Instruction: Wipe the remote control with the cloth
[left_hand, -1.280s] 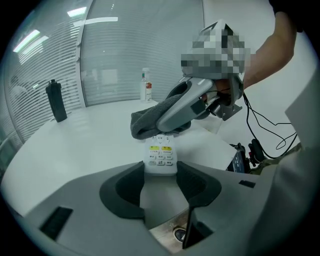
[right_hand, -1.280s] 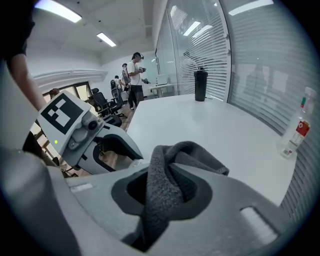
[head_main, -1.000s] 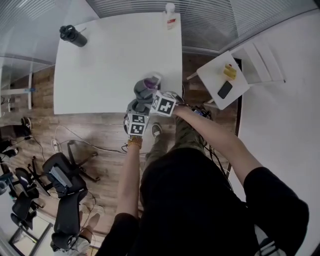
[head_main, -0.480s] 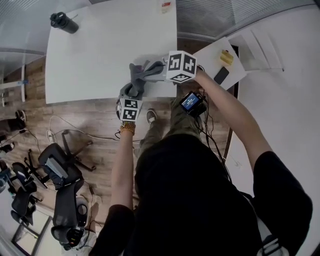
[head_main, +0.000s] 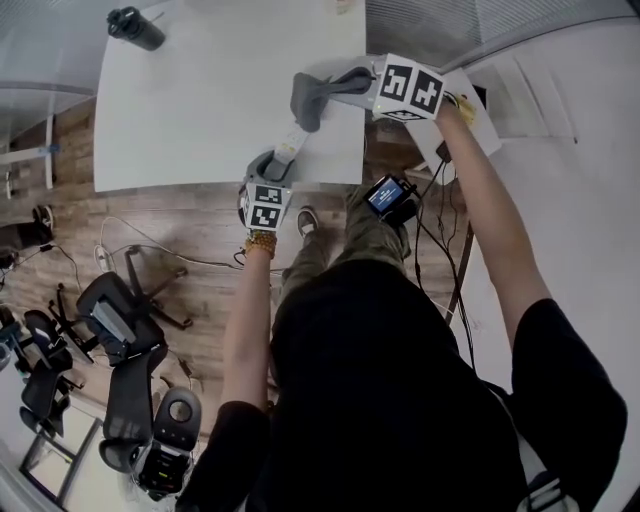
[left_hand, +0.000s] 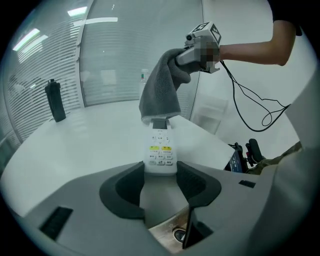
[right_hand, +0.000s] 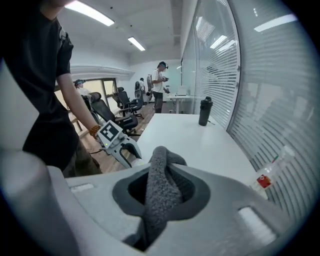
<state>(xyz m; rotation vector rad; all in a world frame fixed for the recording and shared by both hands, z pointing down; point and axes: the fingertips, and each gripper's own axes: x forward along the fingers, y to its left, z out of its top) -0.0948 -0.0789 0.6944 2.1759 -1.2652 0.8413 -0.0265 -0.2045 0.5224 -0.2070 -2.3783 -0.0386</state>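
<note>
left claw (left_hand: 160, 181) clamped on near end of white remote control (left_hand: 159, 150), reaching over tabletop (left_hand: 75, 145) edge. right claw (right_hand: 161, 192) pinched shut on grey cloth (right_hand: 159, 180), draped above remote's far end. best: lower cloth flat, drag along buttons, left grip steady.

Office, open-plan. Big white table (head_main: 200, 100) on a wood-plank floor (head_main: 170, 235). Black swivel chairs (head_main: 120, 335) on wheeled bases stand on the near left. More of the same chairs (right_hand: 107, 112) sit in a row far back in the right gripper view. Glass partition walls with horizontal blinds (right_hand: 265, 95) run along the table's far side. Long strip lights (right_hand: 92, 13) are set in a plain white ceiling. People (right_hand: 159, 87) stand at a desk in the far background. A black drink bottle (head_main: 135, 25) stands on the table's far left corner. No home or kitchen fittings, all desk-work furniture.
</note>
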